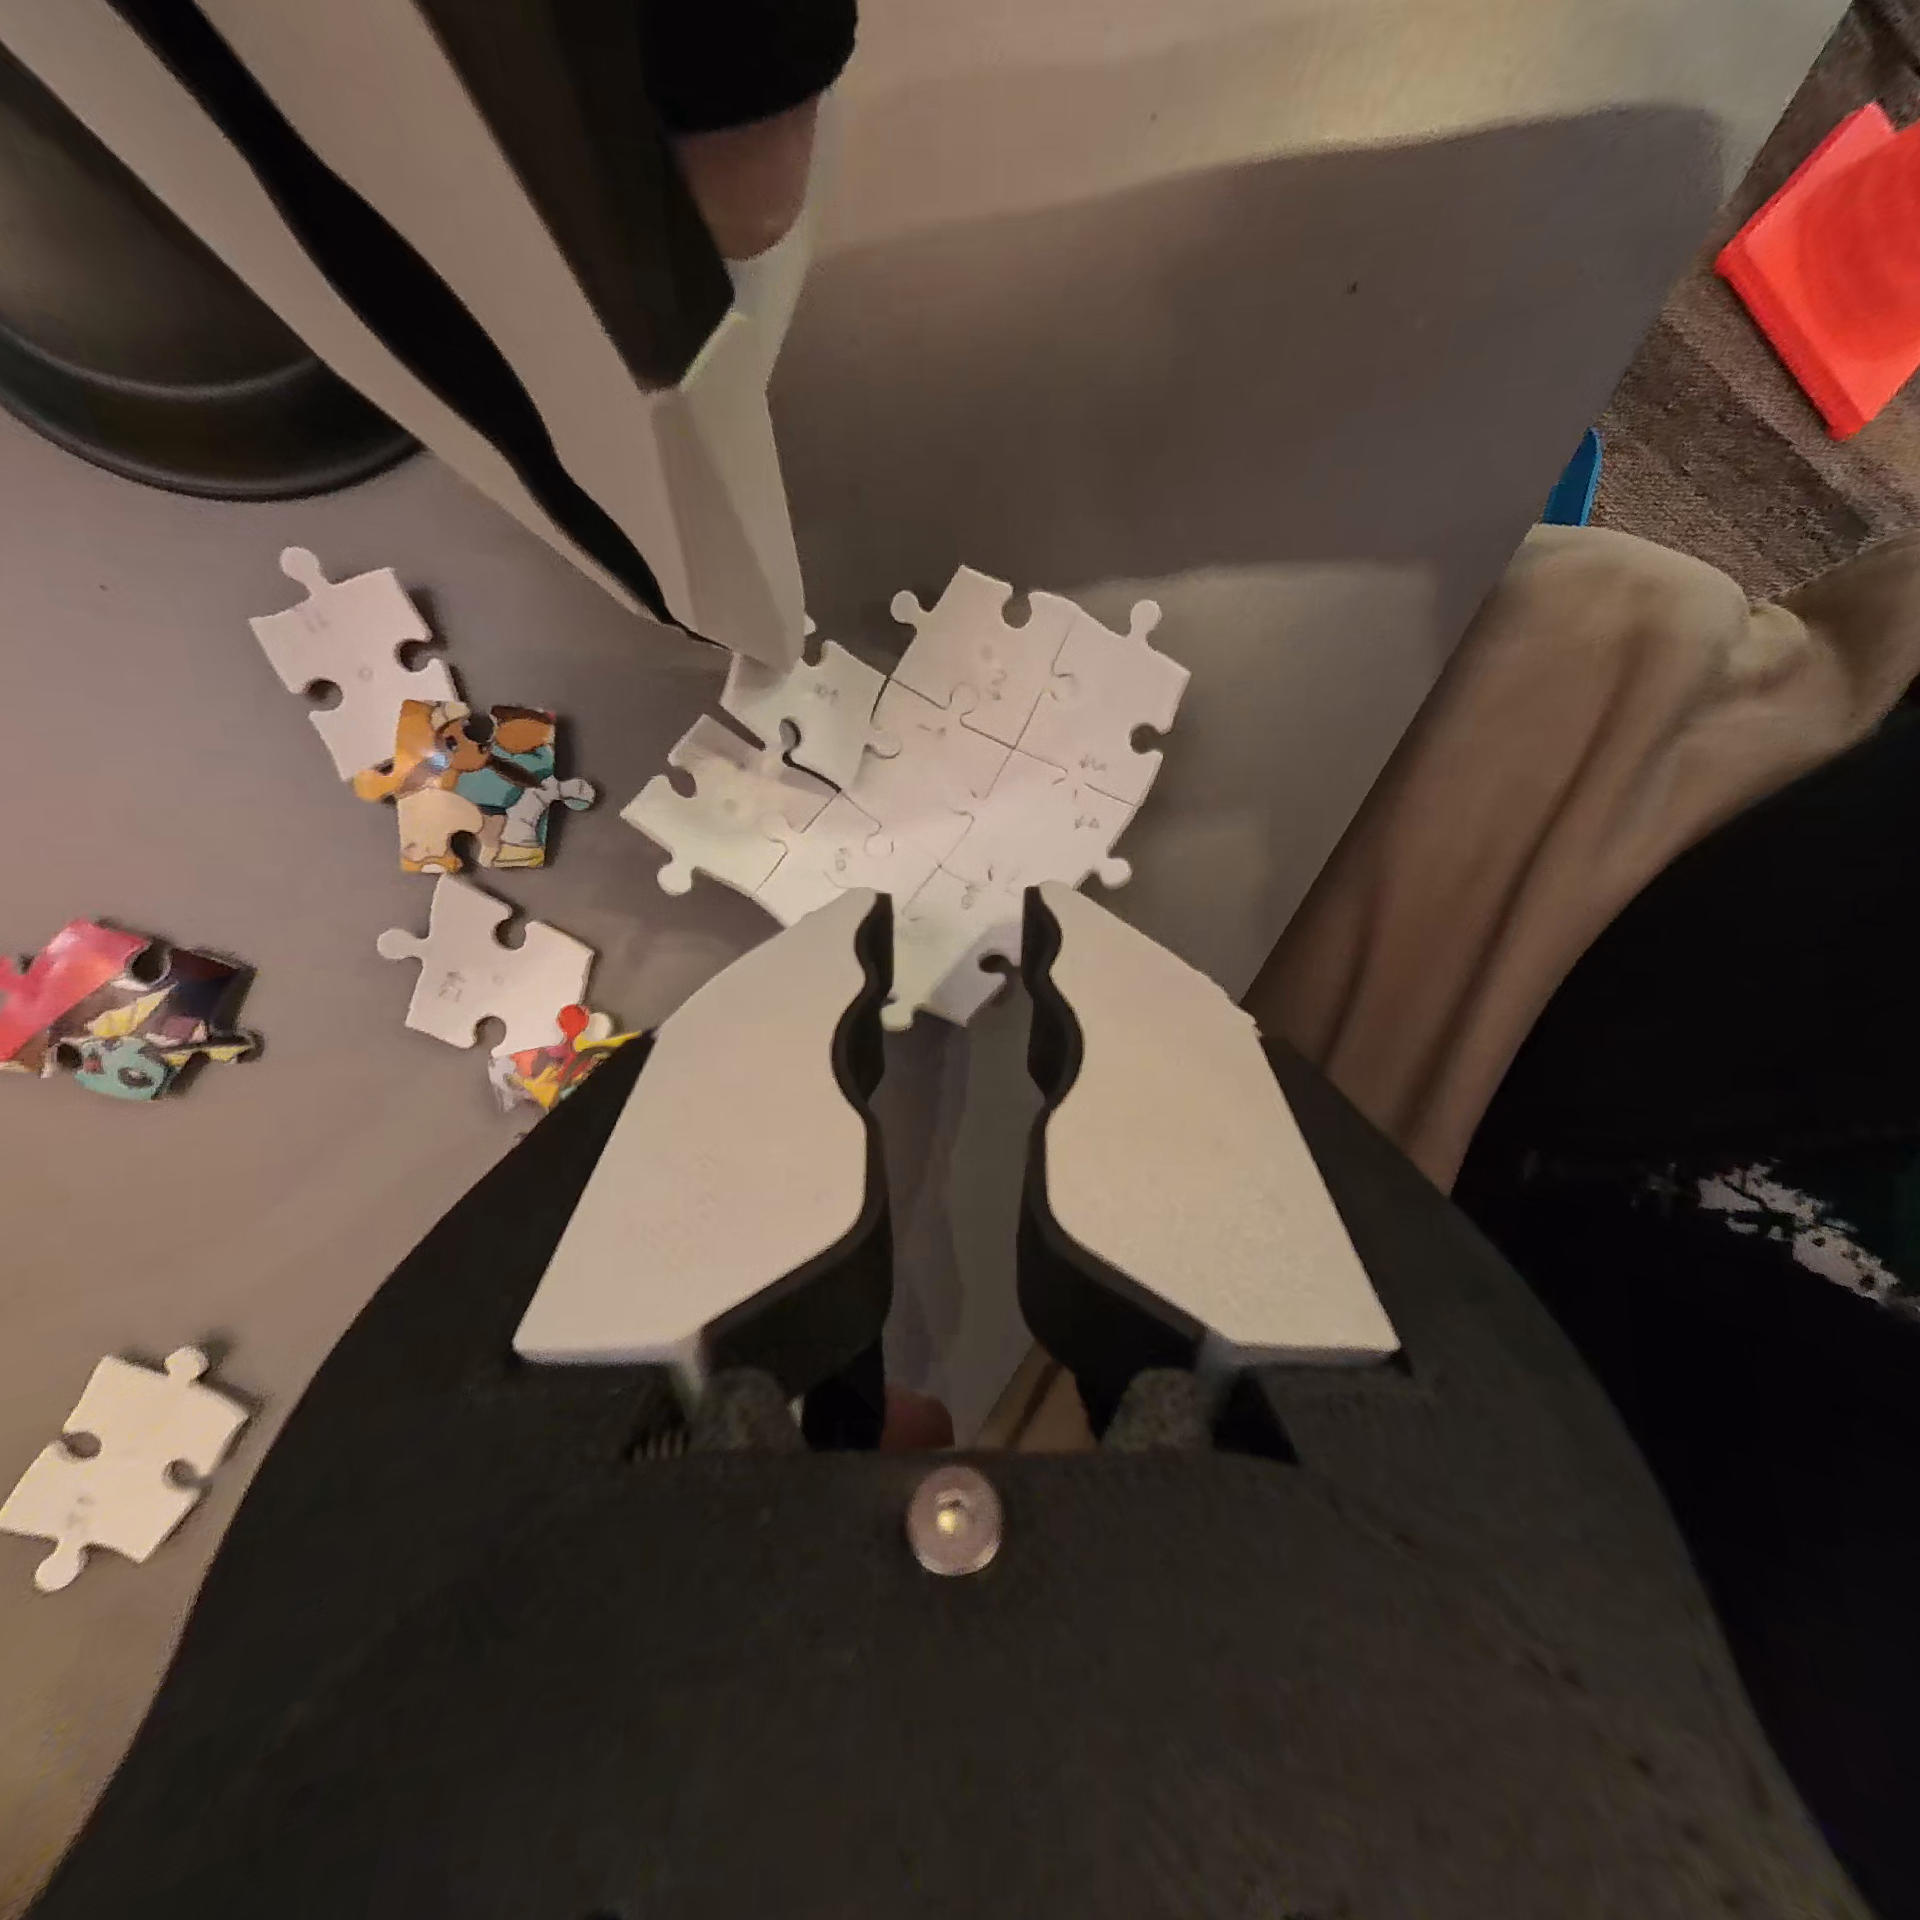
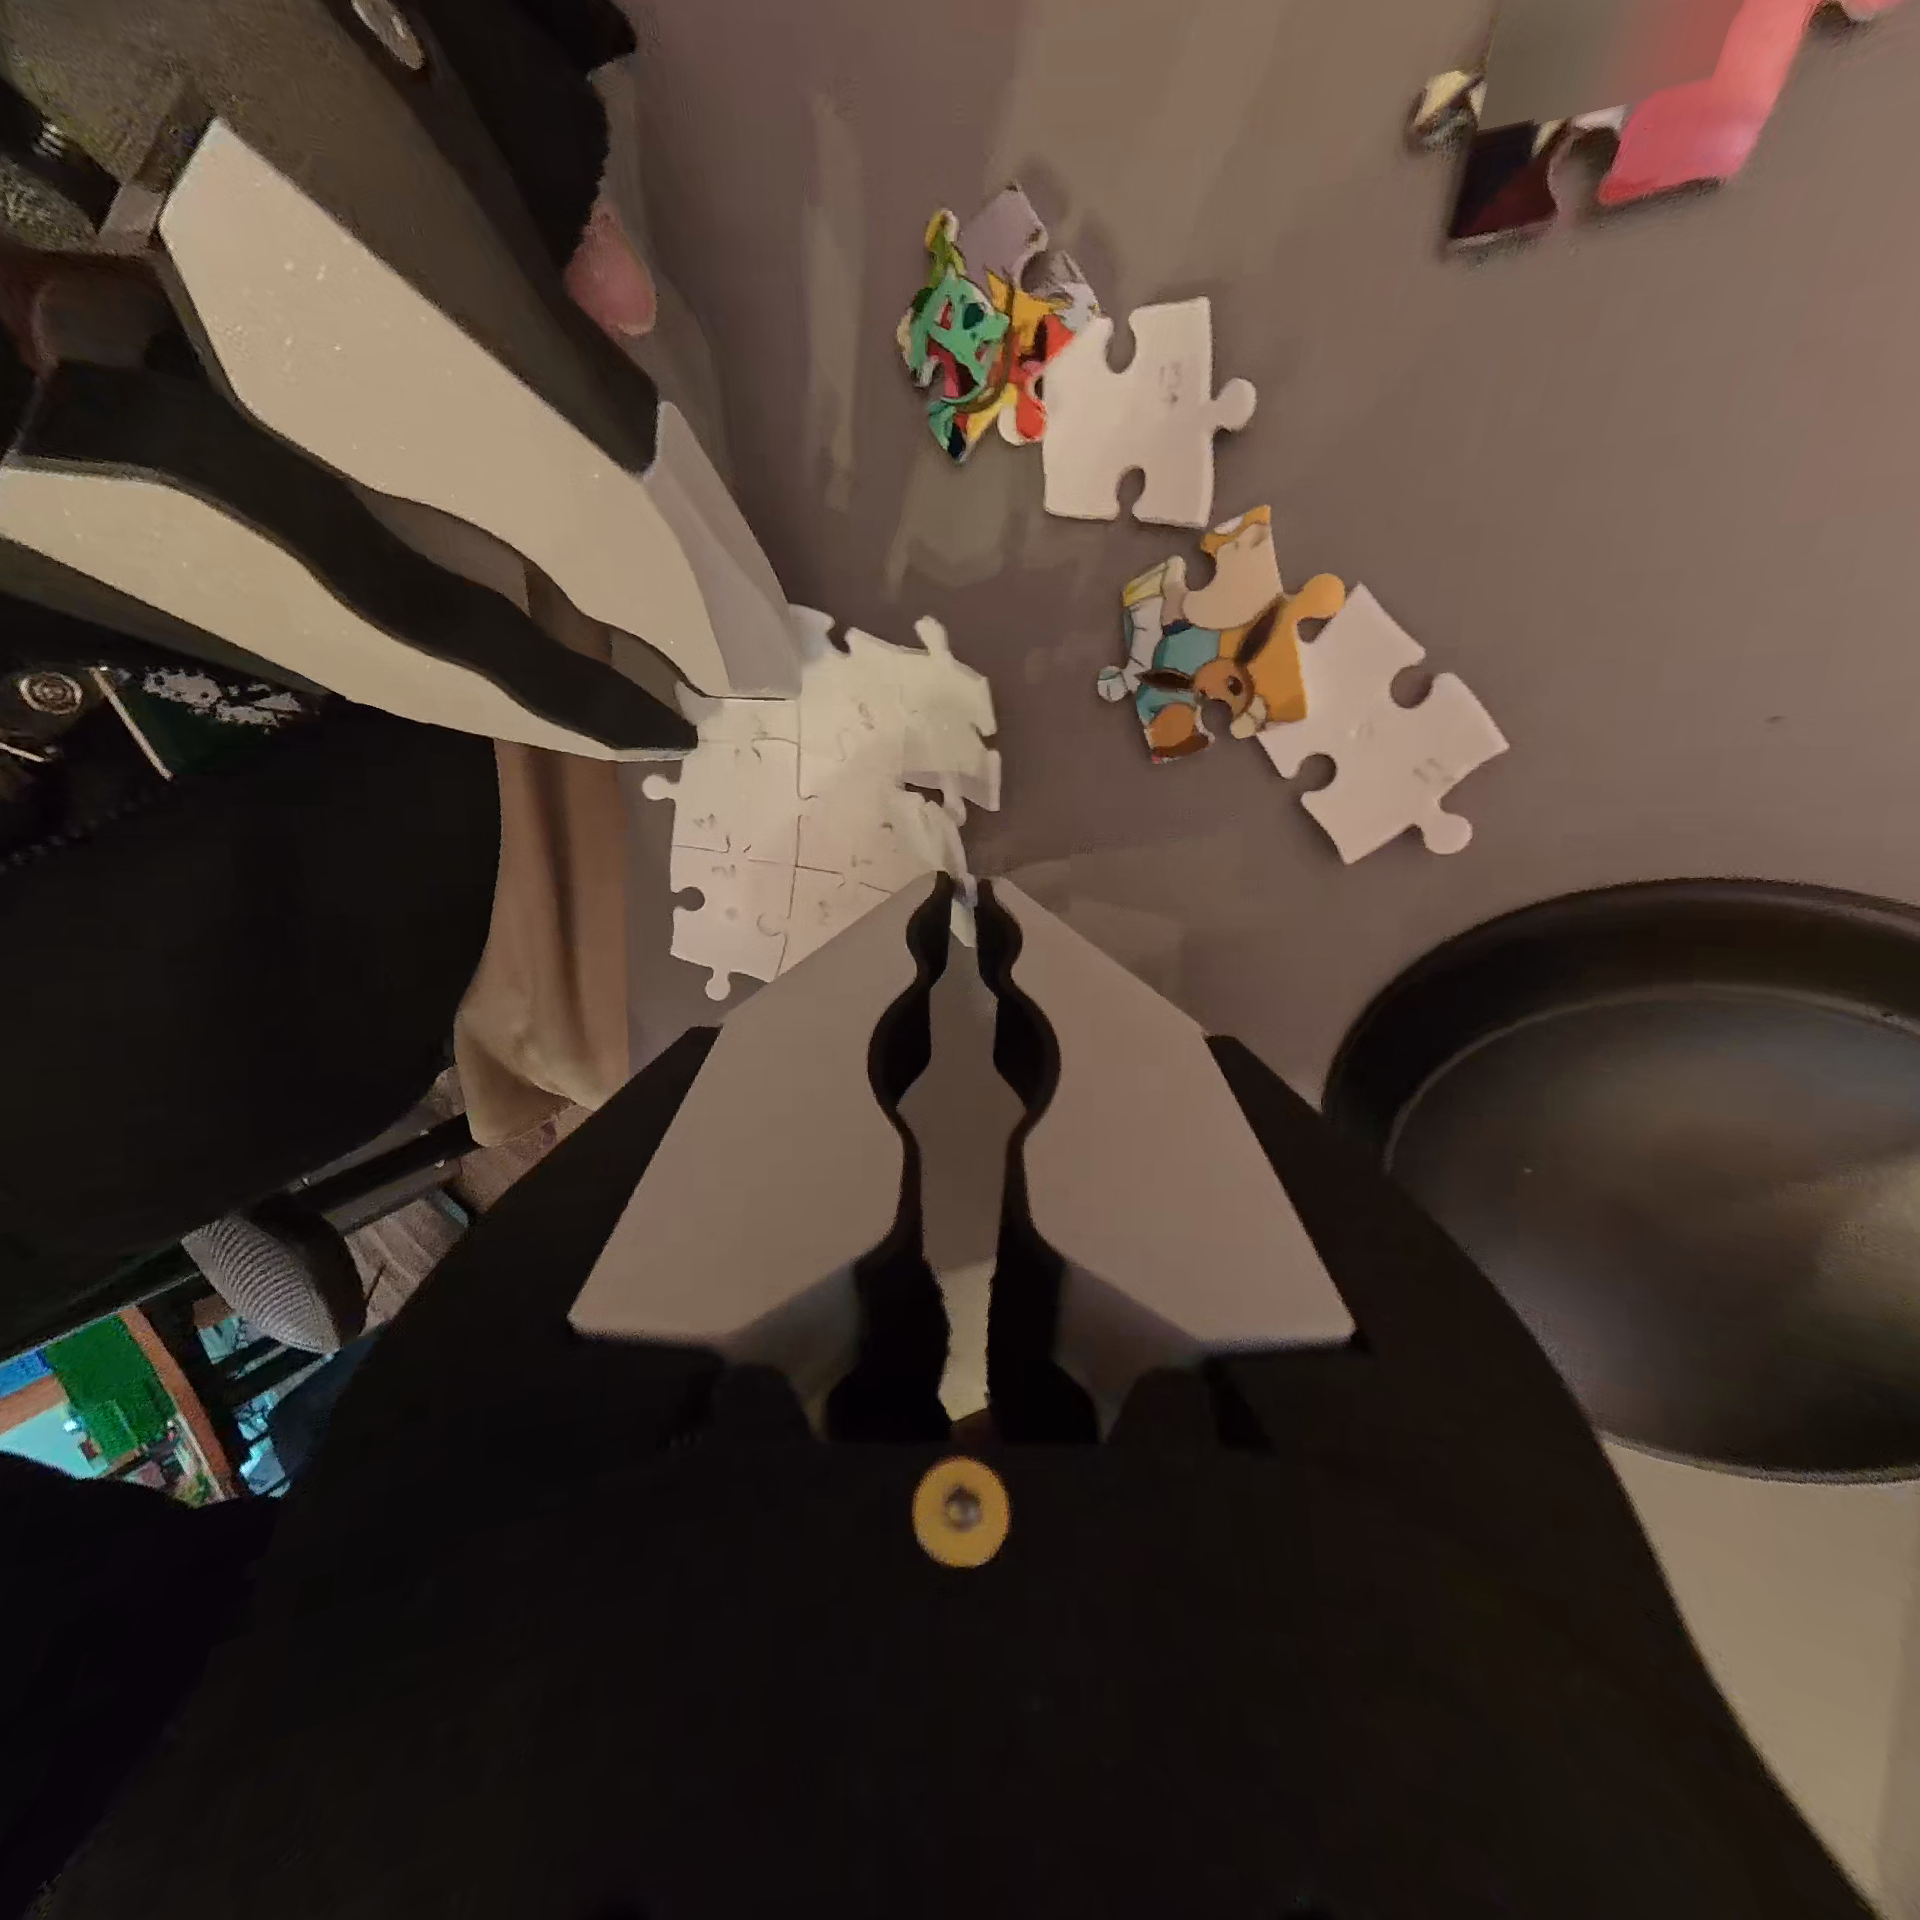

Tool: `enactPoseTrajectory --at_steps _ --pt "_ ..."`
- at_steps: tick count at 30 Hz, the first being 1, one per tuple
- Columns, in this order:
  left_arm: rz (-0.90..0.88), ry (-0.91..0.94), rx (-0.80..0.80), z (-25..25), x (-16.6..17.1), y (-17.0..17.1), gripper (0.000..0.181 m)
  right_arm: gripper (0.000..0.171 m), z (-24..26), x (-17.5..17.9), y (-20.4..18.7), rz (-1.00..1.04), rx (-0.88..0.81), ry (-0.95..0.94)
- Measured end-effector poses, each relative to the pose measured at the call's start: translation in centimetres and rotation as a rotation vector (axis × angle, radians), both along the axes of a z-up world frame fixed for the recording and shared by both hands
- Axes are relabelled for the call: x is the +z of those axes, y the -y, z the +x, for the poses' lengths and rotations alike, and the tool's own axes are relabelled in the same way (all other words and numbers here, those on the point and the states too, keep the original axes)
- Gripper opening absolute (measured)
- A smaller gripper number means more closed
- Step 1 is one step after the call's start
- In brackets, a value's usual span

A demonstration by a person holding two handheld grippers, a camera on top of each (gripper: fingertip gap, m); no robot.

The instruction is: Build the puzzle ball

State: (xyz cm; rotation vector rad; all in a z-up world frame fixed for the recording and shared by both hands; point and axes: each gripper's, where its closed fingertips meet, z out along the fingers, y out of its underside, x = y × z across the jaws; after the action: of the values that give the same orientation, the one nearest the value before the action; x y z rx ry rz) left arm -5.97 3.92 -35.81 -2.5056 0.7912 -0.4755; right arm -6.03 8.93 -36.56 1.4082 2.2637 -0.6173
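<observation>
A partly built shell of several joined white-backed puzzle pieces [image 1: 997, 790] is held above the grey table [image 1: 1143, 416]. My left gripper [image 1: 956, 914] is shut on its near edge, where one piece sits between the fingertips. In the right wrist view the left gripper [image 2: 717, 717] comes in from the upper left onto the shell [image 2: 769, 831]. My right gripper [image 2: 961, 896] is shut on a single white piece [image 2: 948, 727], seen almost edge-on. In the left wrist view the right gripper [image 1: 753, 649] holds that piece [image 1: 821, 712] against the shell's upper left edge.
Loose pieces lie on the table to the left, some white side up [image 1: 353, 644] [image 1: 488, 966] [image 1: 114, 1455], some picture side up [image 1: 478, 779] [image 1: 125, 997]. A black round pan [image 2: 1662, 1174] stands close by. A red block [image 1: 1839, 281] lies beyond the table edge. Beige cloth [image 1: 1507, 779] lies at the right. About 6 cm separates my left fingertips from my right.
</observation>
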Motion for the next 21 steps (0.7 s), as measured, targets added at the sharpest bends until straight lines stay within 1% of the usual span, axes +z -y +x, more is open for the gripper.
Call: enactPoseTrajectory --at_steps 4,15,21 --pt "-0.01 0.002 -0.018 0.3 -0.2 -0.1 0.023 0.004 0.0 -0.4 0.0 0.0 -0.048 0.005" --pt "-0.02 -0.05 -0.11 1.1 -0.8 -1.6 0.025 0.006 -0.1 -0.7 0.2 -0.004 -0.077 0.029" --pt "-0.055 -0.037 -0.11 0.8 -1.3 -1.8 0.022 0.007 -0.2 -0.7 0.1 -0.005 -0.086 0.03"
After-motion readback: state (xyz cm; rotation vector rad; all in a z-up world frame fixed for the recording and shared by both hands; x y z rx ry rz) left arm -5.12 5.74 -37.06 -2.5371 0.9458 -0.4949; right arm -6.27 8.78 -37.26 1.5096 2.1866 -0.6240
